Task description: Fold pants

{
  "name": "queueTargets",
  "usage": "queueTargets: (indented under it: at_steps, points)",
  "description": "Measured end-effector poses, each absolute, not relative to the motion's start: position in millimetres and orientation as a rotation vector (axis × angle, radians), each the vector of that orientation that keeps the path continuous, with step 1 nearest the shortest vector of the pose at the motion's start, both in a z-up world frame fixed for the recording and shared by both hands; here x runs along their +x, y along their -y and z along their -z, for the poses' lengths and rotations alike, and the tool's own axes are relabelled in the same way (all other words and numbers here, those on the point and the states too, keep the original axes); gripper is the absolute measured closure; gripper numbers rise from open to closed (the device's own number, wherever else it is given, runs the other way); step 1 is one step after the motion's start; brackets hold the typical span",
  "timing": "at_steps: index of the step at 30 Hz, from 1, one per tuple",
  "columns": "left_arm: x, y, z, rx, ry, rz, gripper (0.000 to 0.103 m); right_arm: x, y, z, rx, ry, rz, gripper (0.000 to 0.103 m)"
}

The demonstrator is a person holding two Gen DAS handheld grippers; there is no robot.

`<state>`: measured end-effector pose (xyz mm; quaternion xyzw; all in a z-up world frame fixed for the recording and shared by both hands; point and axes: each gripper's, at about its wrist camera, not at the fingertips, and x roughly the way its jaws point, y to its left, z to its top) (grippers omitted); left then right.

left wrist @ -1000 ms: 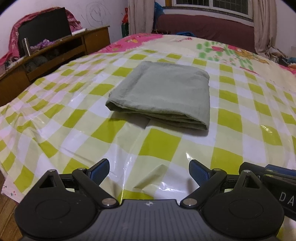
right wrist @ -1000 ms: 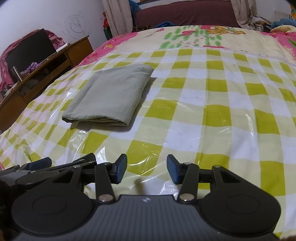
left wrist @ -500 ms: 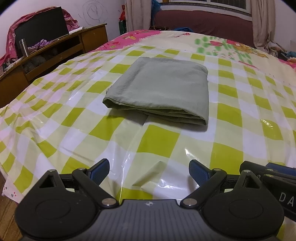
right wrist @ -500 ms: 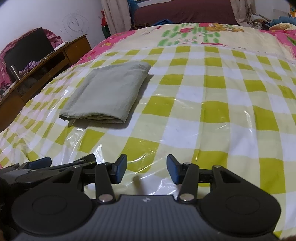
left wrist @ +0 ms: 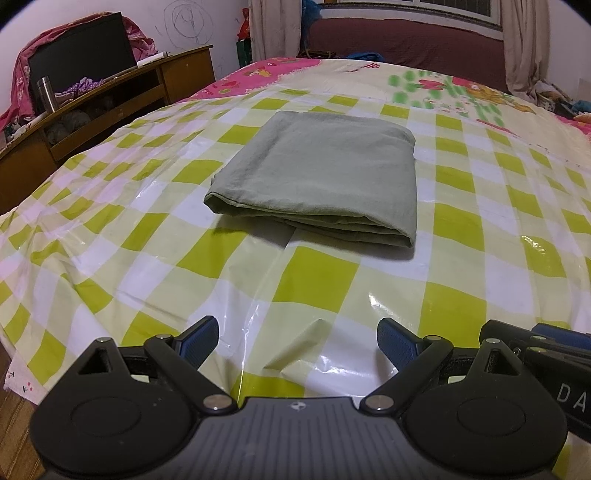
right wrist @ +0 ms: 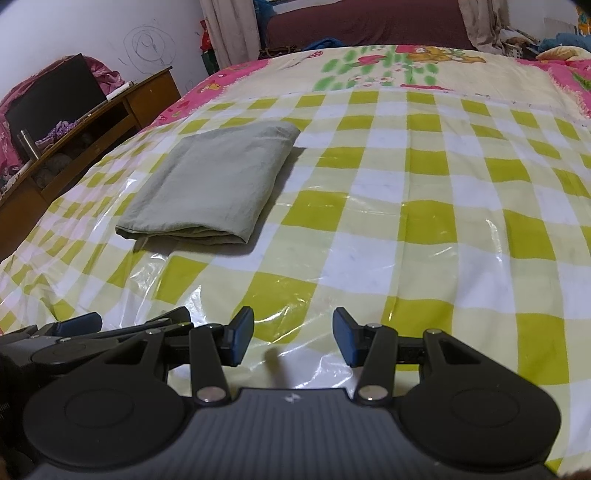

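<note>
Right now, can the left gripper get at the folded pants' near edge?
Probably yes. The left gripper is open and empty, and only bare checkered cover lies between it and the folded pants. The right gripper sits off to the side, not across that path.

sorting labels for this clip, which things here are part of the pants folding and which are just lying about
Job:
- folded green pants
- left gripper, open
- right gripper, open
- checked plastic cover

Lying about:
- metal flask
- wooden desk
- curtains
</note>
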<state>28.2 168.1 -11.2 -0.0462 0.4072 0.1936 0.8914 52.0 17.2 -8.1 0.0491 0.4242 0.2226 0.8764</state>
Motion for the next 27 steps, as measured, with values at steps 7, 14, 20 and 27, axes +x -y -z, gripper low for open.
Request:
queueTargets:
  at_steps: [7, 14, 20, 27]
  points:
    - [28.4, -167.9, 11.2, -0.093, -0.844, -0.403, 0.0, 50.0, -18.4, 5.4, 0.076, -0.87, -0.451, 0.054]
    - [28.4, -167.6, 11.5, -0.091, -0.845, -0.404, 0.0, 49.0, -22.4, 3.2, 0.056, -0.862, -0.443, 0.054]
    - [28.8, -167.7, 11.1, -0.09, -0.843, -0.406, 0.0, 49.3, -22.4, 2.8, 0.05, -0.861, -0.442, 0.054]
    - [28.1, -168.5, 10.8, -0.087, -0.839, -0.409, 0.0, 49.9, -22.3, 1.9, 0.043, -0.862, -0.441, 0.054]
